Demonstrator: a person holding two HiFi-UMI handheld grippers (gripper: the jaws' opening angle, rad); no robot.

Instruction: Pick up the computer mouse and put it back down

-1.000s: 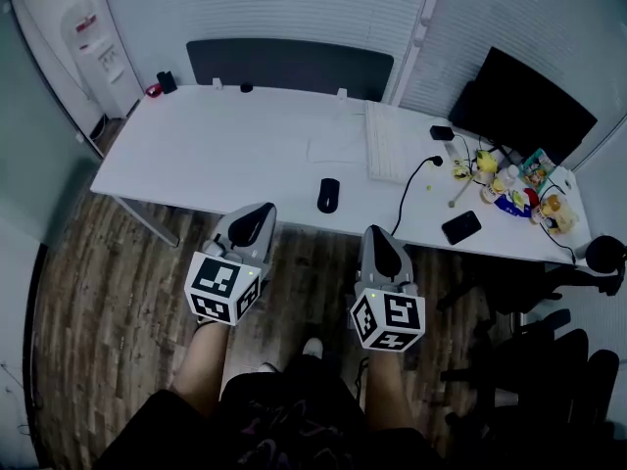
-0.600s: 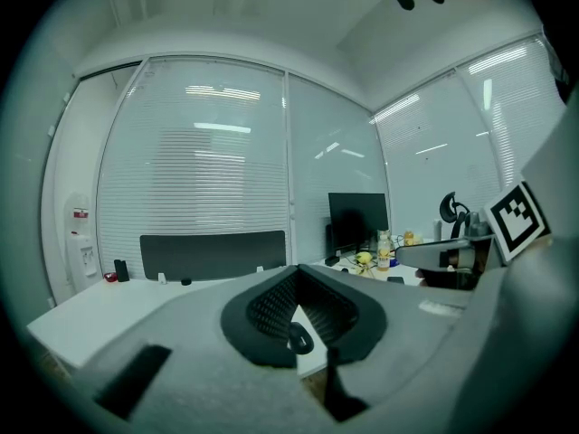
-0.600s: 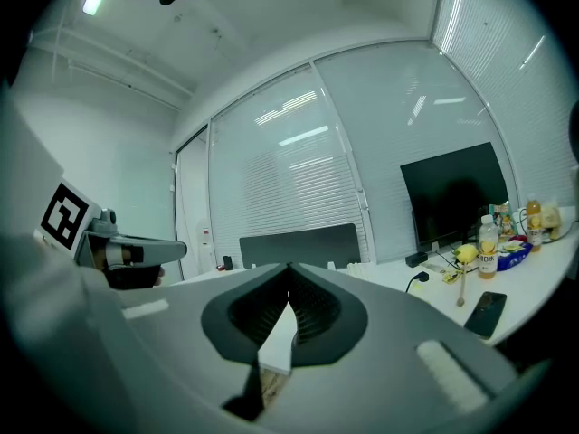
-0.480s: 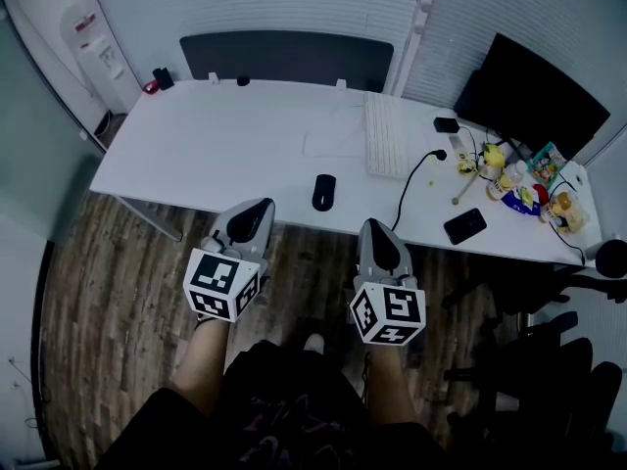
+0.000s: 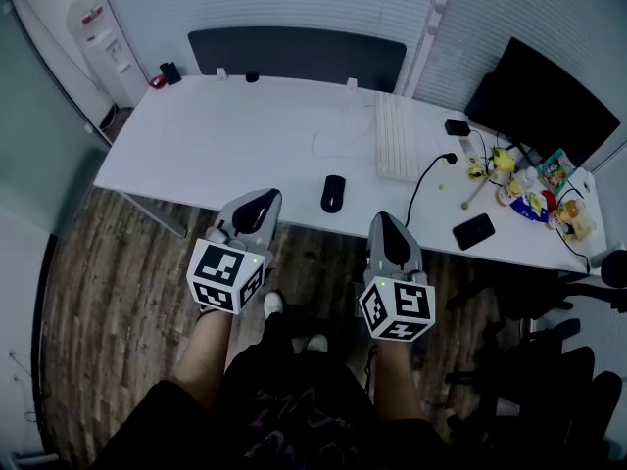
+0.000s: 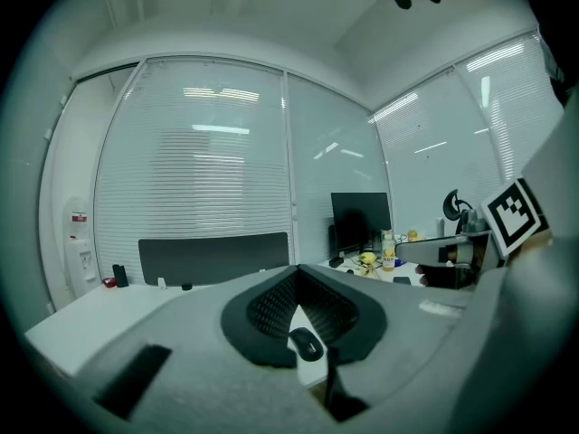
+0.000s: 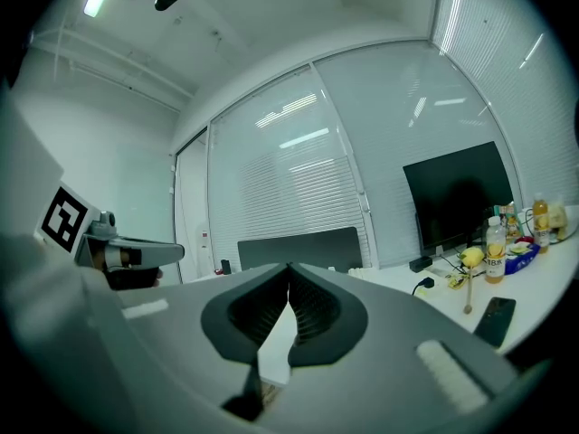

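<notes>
A black computer mouse (image 5: 333, 193) lies near the front edge of the white desk (image 5: 216, 145). It also shows low in the gap behind the left jaws, as the mouse (image 6: 306, 344). My left gripper (image 5: 257, 204) hovers at the desk's front edge, left of the mouse, jaws shut and empty (image 6: 297, 271). My right gripper (image 5: 385, 225) is held over the floor just short of the desk, right of the mouse, jaws shut on nothing (image 7: 289, 269). Neither gripper touches the mouse.
A white keyboard (image 5: 396, 149) and a black cable (image 5: 421, 179) lie beyond the mouse. A phone (image 5: 473, 230), bottles and clutter (image 5: 534, 189) and a monitor (image 5: 544, 101) fill the right end. Office chairs (image 5: 549, 360) stand at the right, and a water dispenser (image 5: 103, 37) at the far left.
Both grippers have shifted a little forward toward the desk's front edge. A foot has stepped forward below them. The mouse has not moved.
</notes>
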